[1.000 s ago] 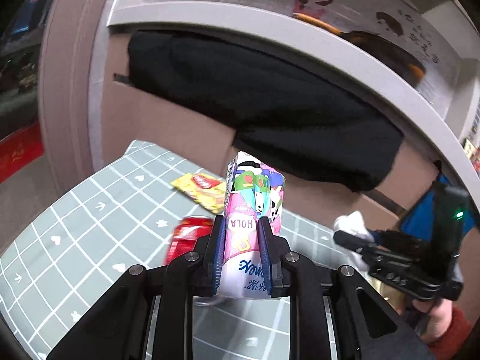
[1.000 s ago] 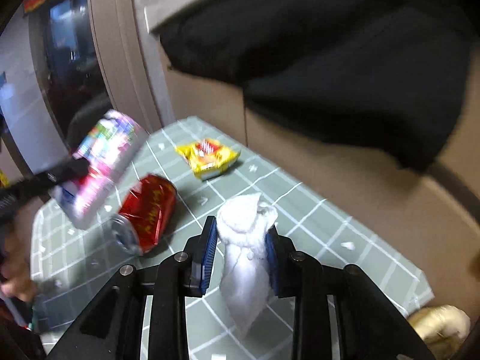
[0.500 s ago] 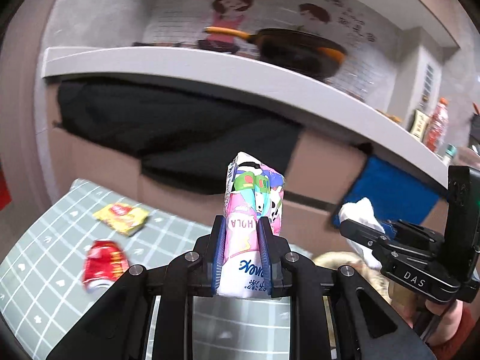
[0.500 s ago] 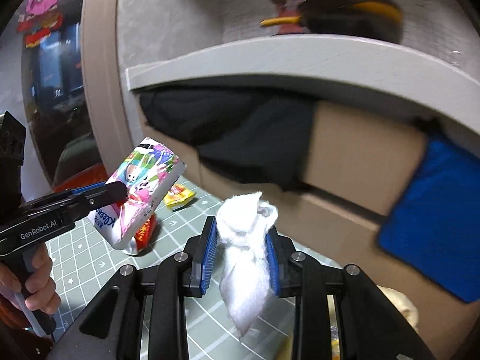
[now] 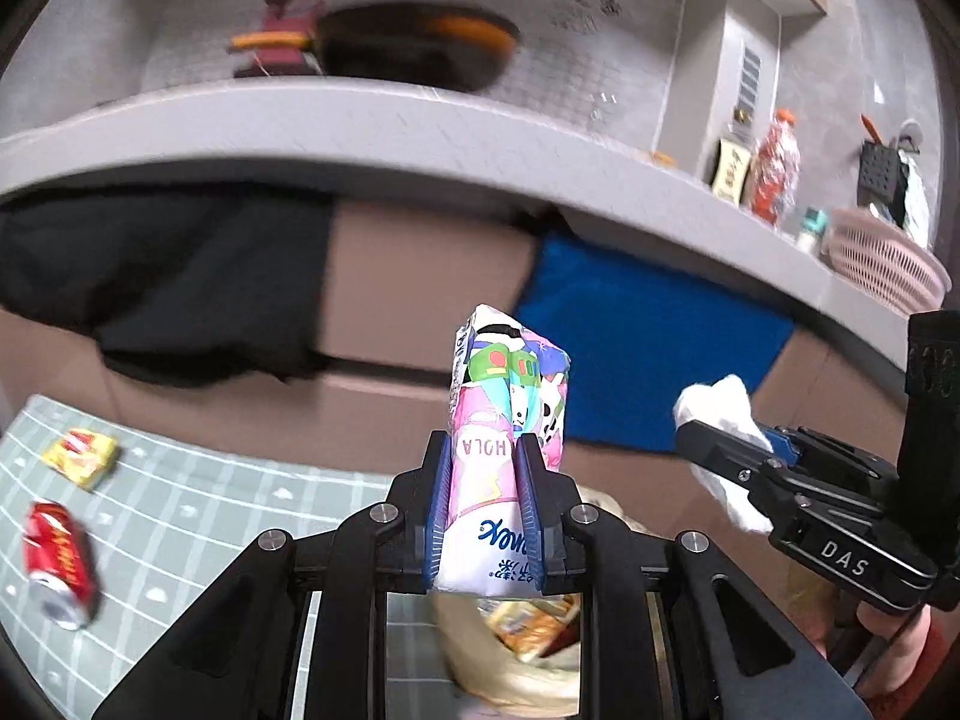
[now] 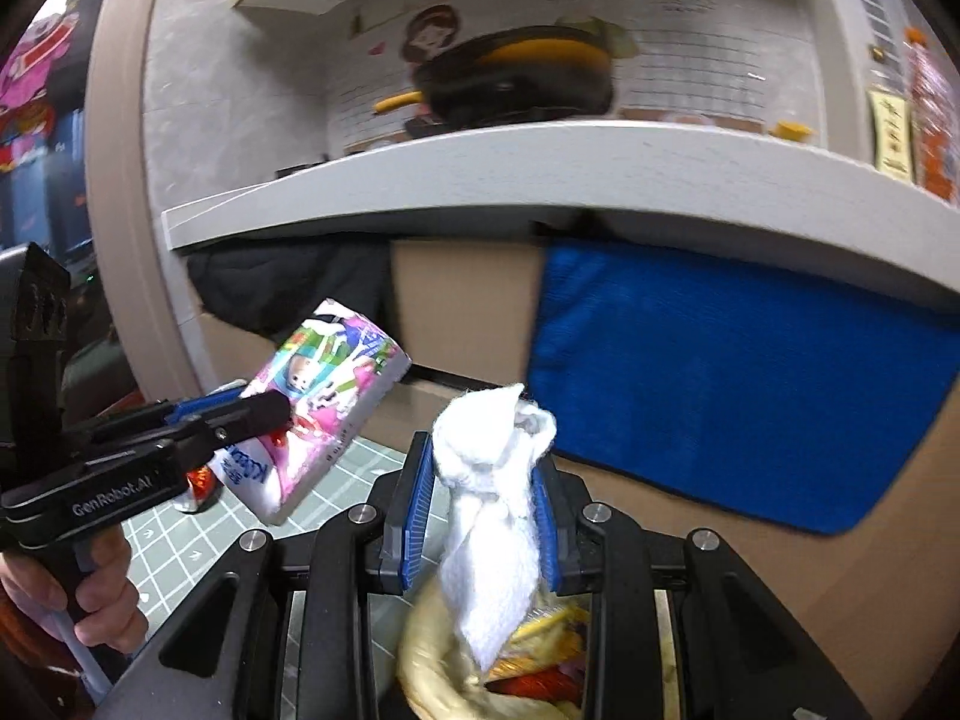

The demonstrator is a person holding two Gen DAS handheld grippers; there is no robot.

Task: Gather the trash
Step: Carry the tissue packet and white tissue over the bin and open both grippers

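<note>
My left gripper point(image 5: 483, 468) is shut on a pink cartoon-printed tissue pack point(image 5: 510, 414), held upright in the air; the same pack point(image 6: 324, 414) shows at the left of the right wrist view. My right gripper point(image 6: 483, 480) is shut on a crumpled white tissue point(image 6: 492, 516), also seen at the right of the left wrist view point(image 5: 717, 414). Below both grippers gapes a beige trash bag point(image 5: 510, 678) with wrappers inside point(image 6: 540, 660). A crushed red can point(image 5: 57, 564) and a yellow wrapper point(image 5: 81, 456) lie on the green grid mat point(image 5: 210, 528).
A grey counter point(image 5: 420, 132) with a frying pan point(image 5: 414, 45) runs across the back, over brown cabinets hung with a black cloth point(image 5: 162, 276) and a blue cloth point(image 5: 648, 348). Bottles point(image 5: 774, 168) and a pink basket point(image 5: 882, 264) stand at its right end.
Both grippers have swung right and a little up with their loads, away from the can and yellow wrapper on the mat, and now hang over the trash bag.
</note>
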